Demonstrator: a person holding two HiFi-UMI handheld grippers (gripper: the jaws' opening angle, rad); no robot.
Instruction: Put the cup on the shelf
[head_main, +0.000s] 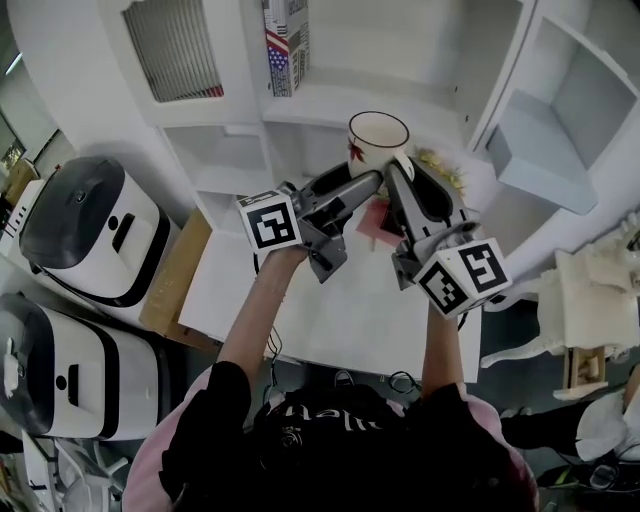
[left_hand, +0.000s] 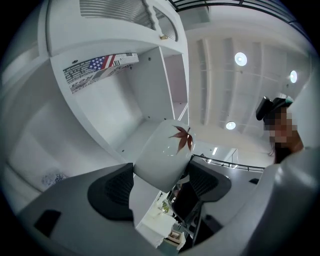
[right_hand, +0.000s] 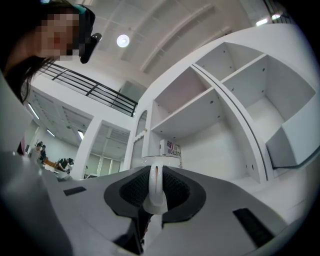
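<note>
A white cup (head_main: 378, 135) with a red leaf on its side is held up in front of the white shelf unit (head_main: 400, 95). Both grippers hold it. My left gripper (head_main: 366, 183) comes in from the left and is shut on the cup's body (left_hand: 162, 155), which fills the gap between its dark pads (left_hand: 112, 192). My right gripper (head_main: 400, 172) comes in from the right and is shut on the cup's handle (right_hand: 154, 192), pinched thin between its jaws. The cup's rim faces up in the head view. Its base is hidden.
A box with a flag print (head_main: 285, 45) stands in the upper shelf compartment. Two white and black appliances (head_main: 90, 225) (head_main: 70, 370) sit at the left. A white tabletop (head_main: 330, 310) lies below the grippers, with a pink thing (head_main: 375, 222) on it. A white chair (head_main: 590, 300) stands at the right.
</note>
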